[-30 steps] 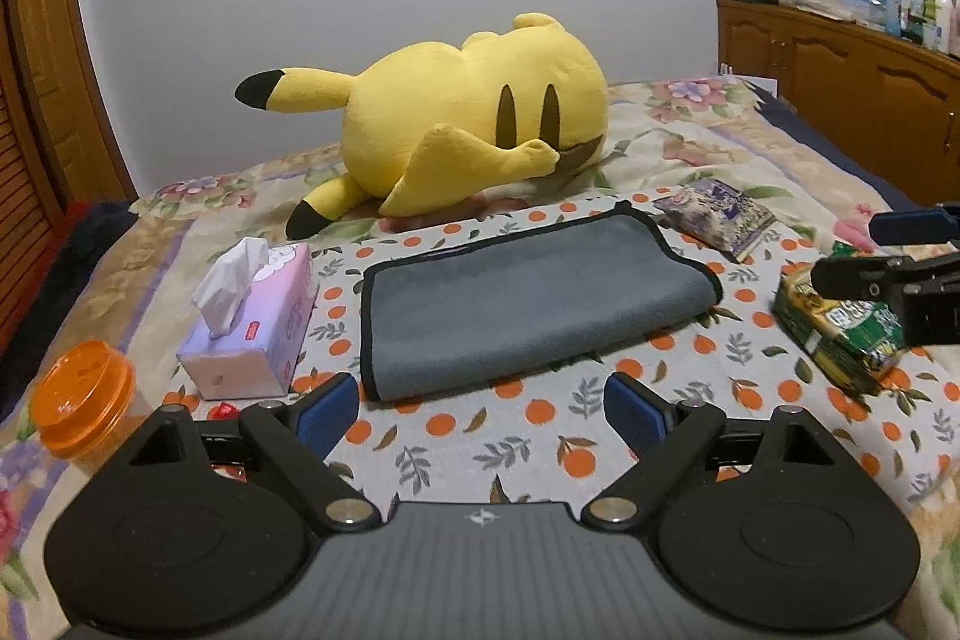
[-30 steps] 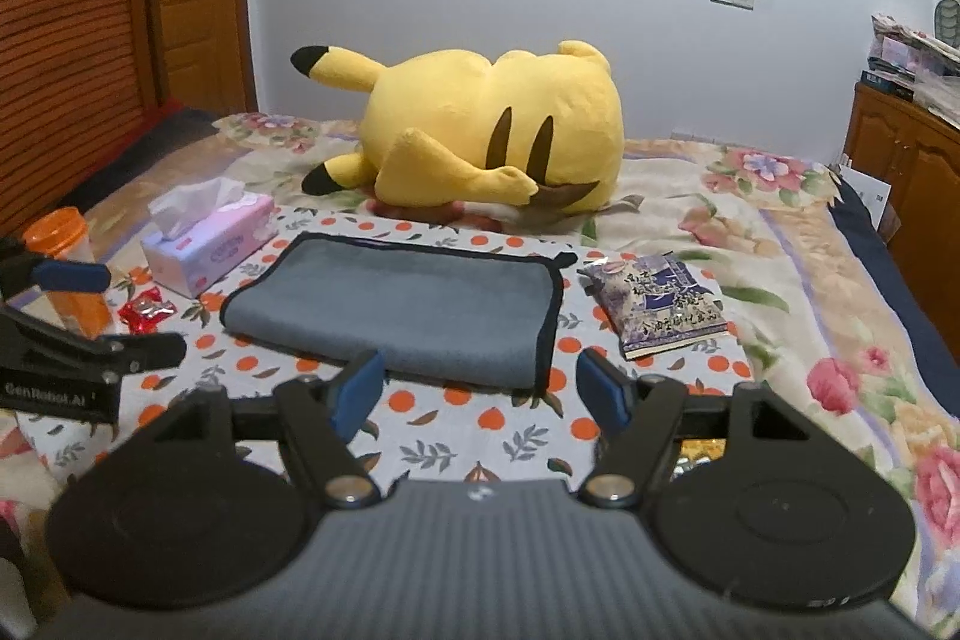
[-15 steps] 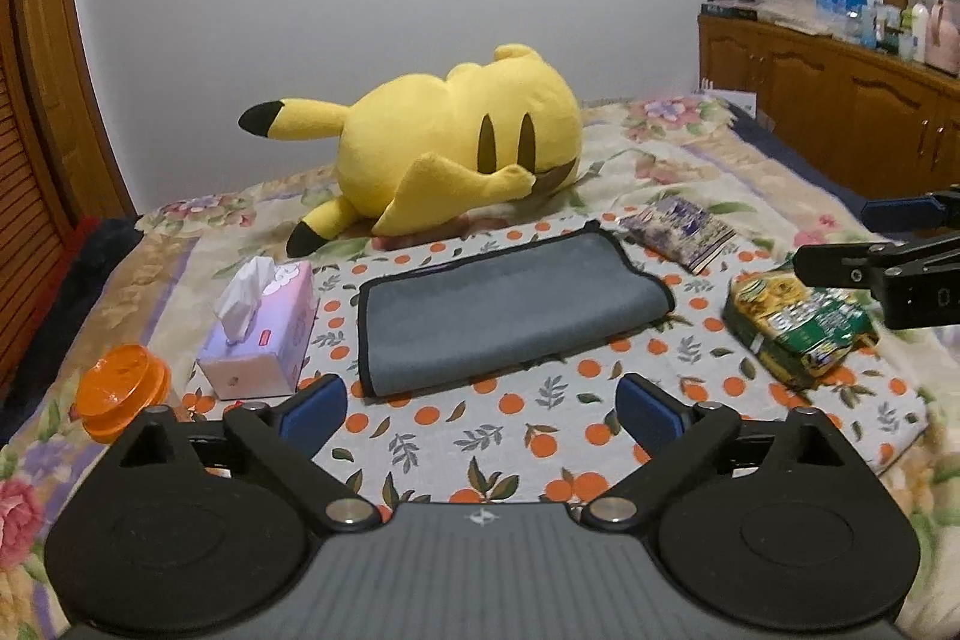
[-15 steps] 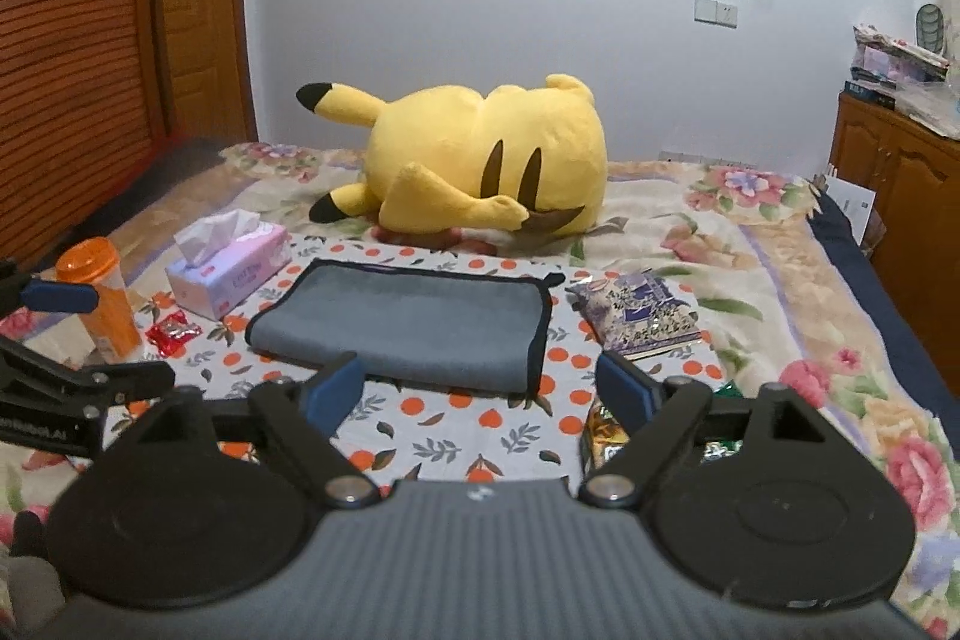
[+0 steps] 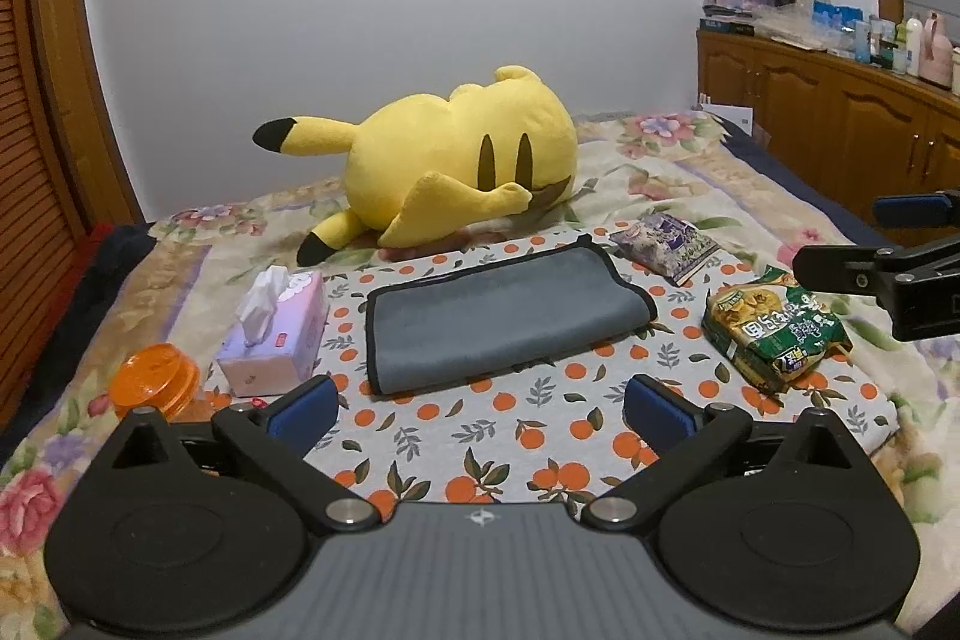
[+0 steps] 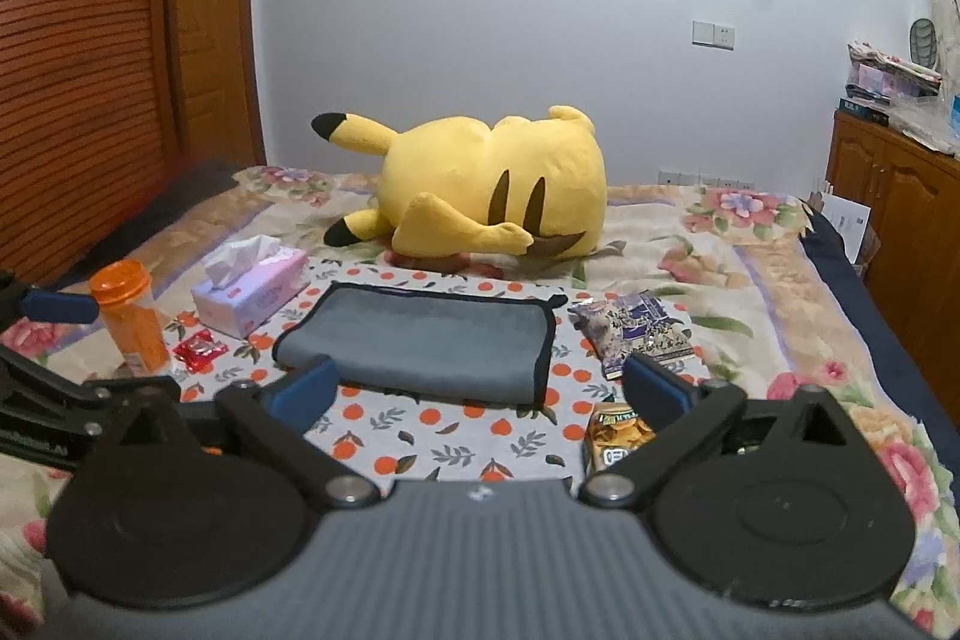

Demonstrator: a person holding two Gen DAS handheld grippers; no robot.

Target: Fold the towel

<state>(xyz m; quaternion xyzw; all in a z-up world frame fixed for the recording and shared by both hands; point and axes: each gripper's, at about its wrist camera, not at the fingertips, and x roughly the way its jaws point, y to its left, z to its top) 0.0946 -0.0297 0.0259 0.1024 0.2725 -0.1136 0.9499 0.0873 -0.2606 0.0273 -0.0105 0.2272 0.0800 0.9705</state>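
Note:
A grey towel (image 5: pixel 504 316) with a black hem lies folded flat on an orange-print cloth (image 5: pixel 480 436) on the bed; it also shows in the right wrist view (image 6: pixel 426 340). My left gripper (image 5: pixel 480 409) is open and empty, well short of the towel's near edge. My right gripper (image 6: pixel 477 394) is open and empty, also back from the towel. The right gripper shows at the right edge of the left wrist view (image 5: pixel 882 250). The left gripper's fingers (image 6: pixel 60 307) show at the left edge of the right wrist view.
A yellow plush toy (image 5: pixel 456 172) lies behind the towel. A tissue box (image 5: pixel 276 340) and an orange bottle (image 6: pixel 129 322) stand to its left. A purple packet (image 5: pixel 666 244) and a green snack bag (image 5: pixel 774 328) lie to its right. Wooden cabinets (image 5: pixel 840 124) line the right wall.
Both grippers have pulled back and up from the towel, so it looks smaller and farther. Both stay open and empty. The towel has not moved.

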